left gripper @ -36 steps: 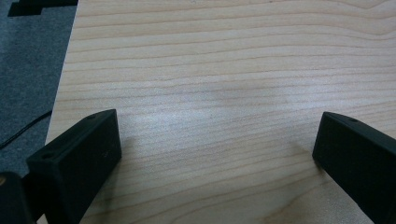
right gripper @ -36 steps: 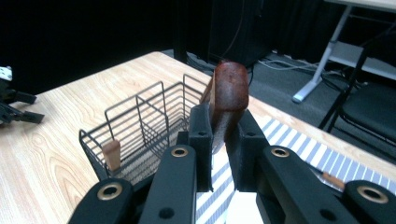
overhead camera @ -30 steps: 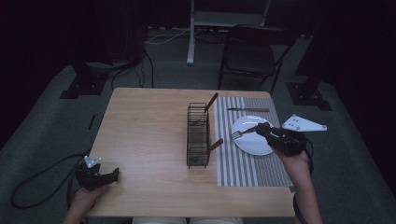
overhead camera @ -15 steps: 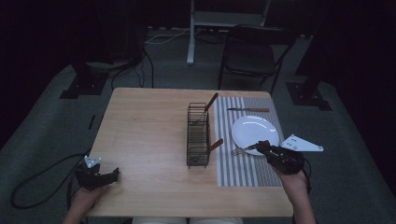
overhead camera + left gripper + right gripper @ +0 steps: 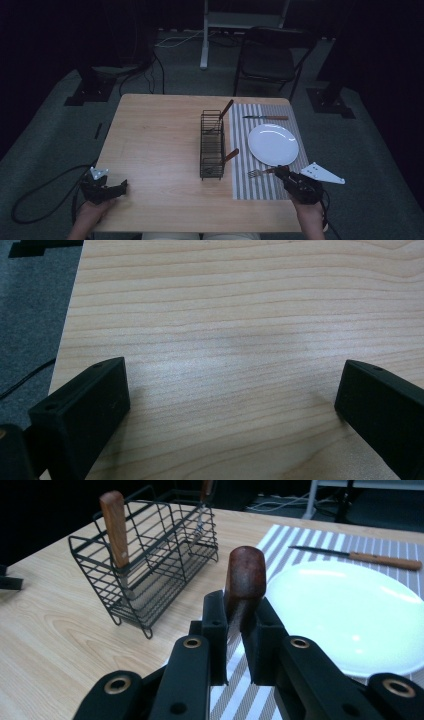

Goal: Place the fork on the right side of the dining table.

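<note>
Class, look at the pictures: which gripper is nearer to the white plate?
Right. The right gripper, holding a fork, sits just below the plate; the left gripper rests at the table's far left corner.

- Fork [image 5: 256, 173]: metal tines with a reddish-brown wooden handle [image 5: 244, 575].
- State: handle clamped between the jaws of the right gripper [image 5: 281, 172].
- Pose: roughly level, tines pointing toward the wire basket [image 5: 212, 145].
- Location: over the striped placemat [image 5: 250, 150], just in front of the white plate [image 5: 273, 144].
</note>
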